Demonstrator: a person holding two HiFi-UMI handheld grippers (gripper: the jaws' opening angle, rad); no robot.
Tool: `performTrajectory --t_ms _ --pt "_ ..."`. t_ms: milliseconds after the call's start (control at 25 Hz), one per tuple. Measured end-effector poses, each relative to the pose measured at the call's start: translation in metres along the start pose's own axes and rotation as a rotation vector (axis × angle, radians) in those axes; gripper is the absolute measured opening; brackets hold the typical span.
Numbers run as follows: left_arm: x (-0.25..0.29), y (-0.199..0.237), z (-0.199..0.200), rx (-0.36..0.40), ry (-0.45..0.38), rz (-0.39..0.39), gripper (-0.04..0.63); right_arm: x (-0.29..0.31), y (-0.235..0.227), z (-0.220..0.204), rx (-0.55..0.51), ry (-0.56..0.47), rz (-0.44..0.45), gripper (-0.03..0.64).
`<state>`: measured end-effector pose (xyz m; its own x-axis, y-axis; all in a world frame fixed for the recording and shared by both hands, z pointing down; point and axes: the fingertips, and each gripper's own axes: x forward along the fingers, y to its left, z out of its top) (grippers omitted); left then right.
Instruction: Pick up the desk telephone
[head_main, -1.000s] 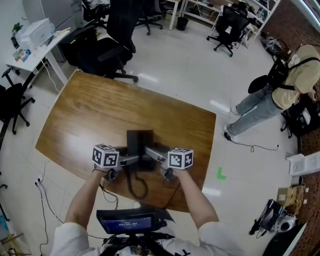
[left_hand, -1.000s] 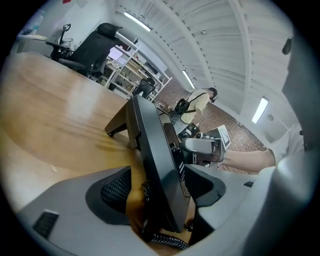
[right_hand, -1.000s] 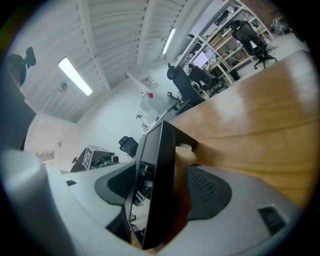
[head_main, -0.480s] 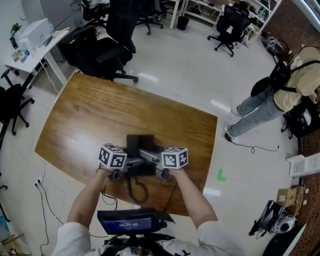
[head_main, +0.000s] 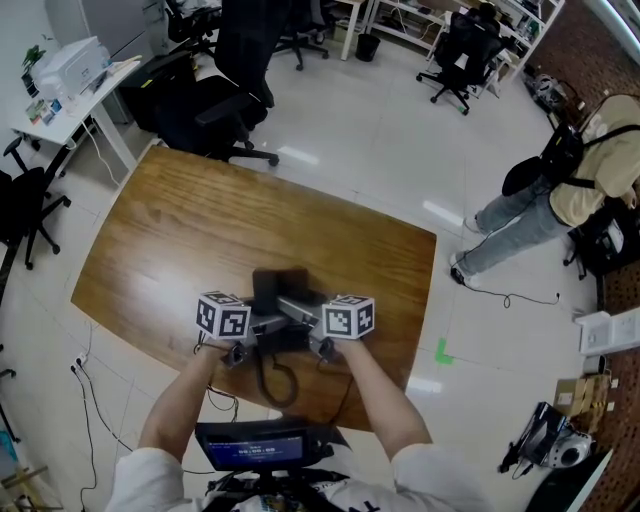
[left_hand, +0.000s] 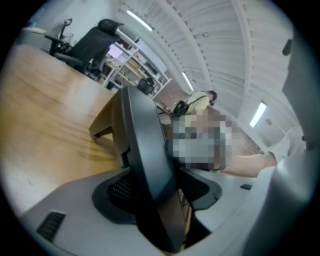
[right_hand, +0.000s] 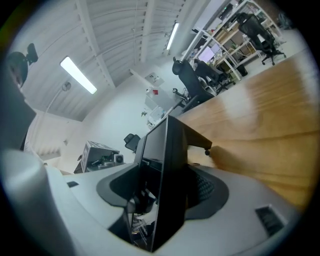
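A black desk telephone (head_main: 279, 290) sits on the wooden desk (head_main: 190, 225), toward the near edge and right in front of the person holding the grippers. Its curled cord (head_main: 272, 378) loops from the telephone's near side toward that edge.

The left gripper (head_main: 262, 324) reaches in from the telephone's left side and the right gripper (head_main: 303, 312) from its right side, so the set lies between them. The marker cubes stand out to either side of it.

In the left gripper view the jaws are wide apart and closing. The telephone's dark slab-like edge stands upright in the gap, close to both pads, but no firm press shows. In the right gripper view the jaws are also wide and closing, with the telephone's side panel between them. It lies nearer the textured right pad, and a visible gap remains at the other pad.

Beyond the desk's far corner stands a black office chair (head_main: 225, 100). A white printer (head_main: 68, 65) rests on a side table at the far left. A person with a backpack (head_main: 560, 190) stands on the floor to the right, well apart from the desk.
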<state>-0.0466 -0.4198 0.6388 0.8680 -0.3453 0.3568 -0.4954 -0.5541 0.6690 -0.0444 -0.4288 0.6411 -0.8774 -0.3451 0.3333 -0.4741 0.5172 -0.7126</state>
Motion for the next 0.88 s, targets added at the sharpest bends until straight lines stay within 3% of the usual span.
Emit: performTrajectory --t_ms 560,880 --pt "-0.032 -0.034 0.016 0.080 -0.103 0.011 0.249 -0.014 0.050 0.014 -0.153 -0.027 0.042 0.281" --pt "-0.051 -0.075 0.030 0.172 -0.161 0.000 0.244 -0.037 0.092 0.028 -0.260 -0.087 0.046 0.281"
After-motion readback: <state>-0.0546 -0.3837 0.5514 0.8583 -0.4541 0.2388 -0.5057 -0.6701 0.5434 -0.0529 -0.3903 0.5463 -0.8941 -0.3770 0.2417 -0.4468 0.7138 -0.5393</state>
